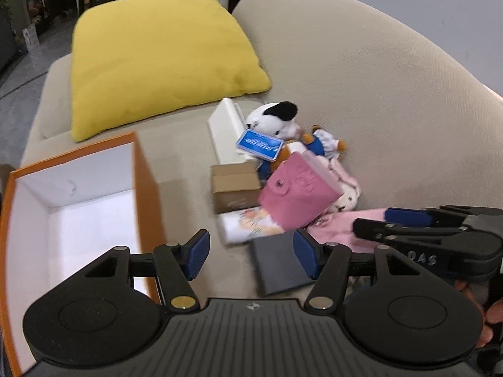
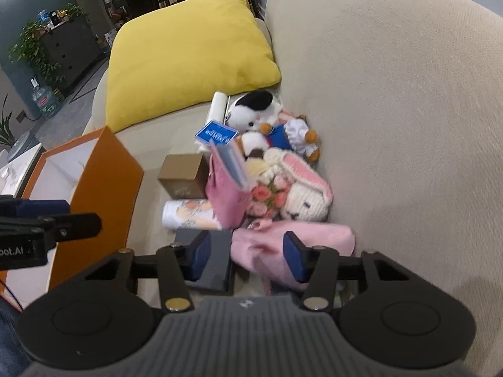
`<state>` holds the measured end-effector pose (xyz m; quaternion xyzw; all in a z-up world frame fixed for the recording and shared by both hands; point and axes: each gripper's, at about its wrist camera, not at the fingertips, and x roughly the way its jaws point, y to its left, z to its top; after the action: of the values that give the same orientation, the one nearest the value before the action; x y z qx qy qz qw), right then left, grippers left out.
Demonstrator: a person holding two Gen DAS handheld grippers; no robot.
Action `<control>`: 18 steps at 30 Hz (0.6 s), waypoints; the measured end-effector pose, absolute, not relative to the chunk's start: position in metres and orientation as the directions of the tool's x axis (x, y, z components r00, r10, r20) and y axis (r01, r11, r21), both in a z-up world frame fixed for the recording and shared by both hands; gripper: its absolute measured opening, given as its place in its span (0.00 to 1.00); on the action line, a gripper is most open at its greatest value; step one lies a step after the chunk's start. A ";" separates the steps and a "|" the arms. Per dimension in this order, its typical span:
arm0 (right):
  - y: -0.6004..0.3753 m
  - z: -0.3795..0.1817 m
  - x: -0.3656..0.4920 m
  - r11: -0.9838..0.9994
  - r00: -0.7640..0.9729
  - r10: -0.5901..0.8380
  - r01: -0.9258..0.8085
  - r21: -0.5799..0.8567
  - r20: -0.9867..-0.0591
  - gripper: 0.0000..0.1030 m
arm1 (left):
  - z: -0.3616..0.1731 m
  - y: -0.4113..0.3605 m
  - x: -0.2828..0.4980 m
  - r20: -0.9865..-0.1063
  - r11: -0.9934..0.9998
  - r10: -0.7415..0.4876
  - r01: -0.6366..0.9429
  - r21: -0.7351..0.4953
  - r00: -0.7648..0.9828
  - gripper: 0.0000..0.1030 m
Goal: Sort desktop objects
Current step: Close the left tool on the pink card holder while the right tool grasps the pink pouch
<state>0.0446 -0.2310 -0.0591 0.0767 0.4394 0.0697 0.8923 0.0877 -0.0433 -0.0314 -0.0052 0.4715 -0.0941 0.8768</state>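
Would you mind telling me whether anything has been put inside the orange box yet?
No, in the left wrist view the orange box shows only its bare white interior, while the items lie beside it on the sofa.

A yellow cushion (image 1: 157,62) lies ahead and to the left on the beige sofa (image 1: 361,94), whose backrest curves up on the right. Farther off to the left, a dark cabinet (image 2: 69,47) stands with a leafy plant (image 2: 34,50) draped over it, and a water jug (image 2: 45,99) sits on the floor beside it.
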 end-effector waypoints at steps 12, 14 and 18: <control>-0.222 -0.074 0.102 0.962 0.567 0.271 -0.140 0.232 -0.778 0.45 | -0.052 -0.044 0.139 -0.868 0.986 -0.143 0.143 -0.084 0.477 0.66; -0.222 -0.076 0.110 0.957 0.558 0.288 -0.147 0.249 -0.778 0.40 | -0.055 -0.041 0.145 -0.873 0.987 -0.140 0.137 -0.086 0.467 0.66; -0.215 -0.080 0.114 0.950 0.530 0.312 -0.172 0.260 -0.789 0.31 | -0.052 -0.035 0.149 -0.867 0.987 -0.157 0.096 -0.127 0.473 0.66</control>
<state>0.1137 -0.2151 -0.0797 0.0751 0.4645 0.1388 0.8714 0.1486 -0.0354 -0.0521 -0.0303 0.5082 -0.0739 0.8575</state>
